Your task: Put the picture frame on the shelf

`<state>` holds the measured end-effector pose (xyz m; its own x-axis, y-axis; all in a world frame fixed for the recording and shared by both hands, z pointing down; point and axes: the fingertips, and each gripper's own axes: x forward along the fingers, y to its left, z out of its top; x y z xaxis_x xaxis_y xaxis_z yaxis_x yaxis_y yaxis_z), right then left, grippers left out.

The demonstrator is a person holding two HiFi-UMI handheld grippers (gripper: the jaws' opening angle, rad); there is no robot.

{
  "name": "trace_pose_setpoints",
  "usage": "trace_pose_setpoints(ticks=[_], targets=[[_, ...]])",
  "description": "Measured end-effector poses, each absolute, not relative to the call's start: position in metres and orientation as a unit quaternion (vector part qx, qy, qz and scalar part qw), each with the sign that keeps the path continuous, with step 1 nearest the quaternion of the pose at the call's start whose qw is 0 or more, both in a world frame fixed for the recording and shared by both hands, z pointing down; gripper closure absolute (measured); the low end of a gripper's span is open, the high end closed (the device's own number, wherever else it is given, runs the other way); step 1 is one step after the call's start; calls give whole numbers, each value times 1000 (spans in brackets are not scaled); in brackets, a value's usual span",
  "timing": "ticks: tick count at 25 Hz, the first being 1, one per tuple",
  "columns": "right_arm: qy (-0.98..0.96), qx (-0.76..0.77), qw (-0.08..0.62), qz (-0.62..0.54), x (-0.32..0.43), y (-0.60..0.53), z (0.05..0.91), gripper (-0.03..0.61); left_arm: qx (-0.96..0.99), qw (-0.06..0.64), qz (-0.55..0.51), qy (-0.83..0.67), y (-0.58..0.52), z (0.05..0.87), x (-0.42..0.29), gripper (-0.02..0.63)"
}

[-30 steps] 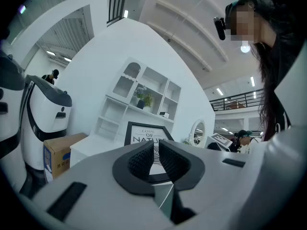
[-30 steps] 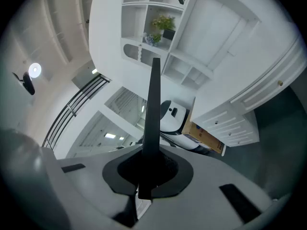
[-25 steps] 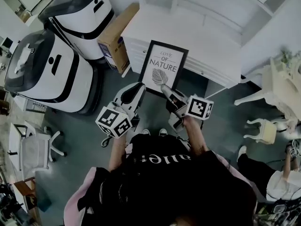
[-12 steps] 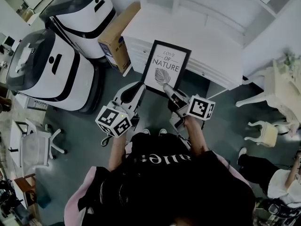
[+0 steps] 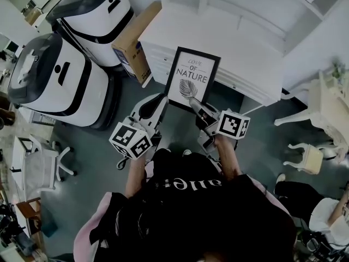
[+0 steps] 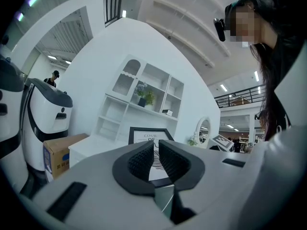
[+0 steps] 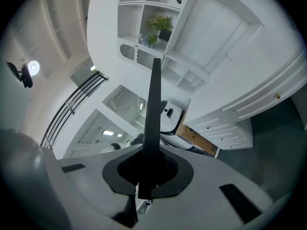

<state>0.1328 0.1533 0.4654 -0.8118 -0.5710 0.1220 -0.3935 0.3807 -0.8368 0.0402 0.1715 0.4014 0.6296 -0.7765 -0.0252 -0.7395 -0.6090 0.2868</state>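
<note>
The black picture frame [image 5: 192, 79] with a leaf print stands upright over the floor, just in front of the white shelf cabinet [image 5: 229, 48]. My right gripper [image 5: 193, 103] is shut on its lower edge. In the right gripper view the frame [image 7: 154, 104] shows edge-on, rising from between the pads of the right gripper [image 7: 149, 169]. To the left of the frame, my left gripper [image 5: 157, 101] touches nothing. Its jaws [image 6: 156, 150] are shut and empty, with the frame [image 6: 146, 137] and the shelves [image 6: 144, 97] beyond them.
Two large white machines [image 5: 90, 10] [image 5: 54, 81] stand at the left, with a cardboard box [image 5: 133, 42] against the cabinet. A white chair [image 5: 38, 171] is at the lower left, white furniture [image 5: 322, 102] and a seated person [image 5: 322, 209] at the right.
The frame and the right gripper have edged slightly toward the cabinet. The left gripper has hardly moved.
</note>
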Motion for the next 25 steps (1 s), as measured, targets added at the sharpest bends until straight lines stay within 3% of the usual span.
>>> trace_pose_setpoints(ticks=[10, 25], targets=[[825, -280, 75, -485, 147, 136, 480, 523, 882, 137, -67, -446, 166, 414, 50, 572], [813, -306, 82, -488, 93, 30, 491, 523, 885, 151, -62, -436, 61, 430, -17, 572]])
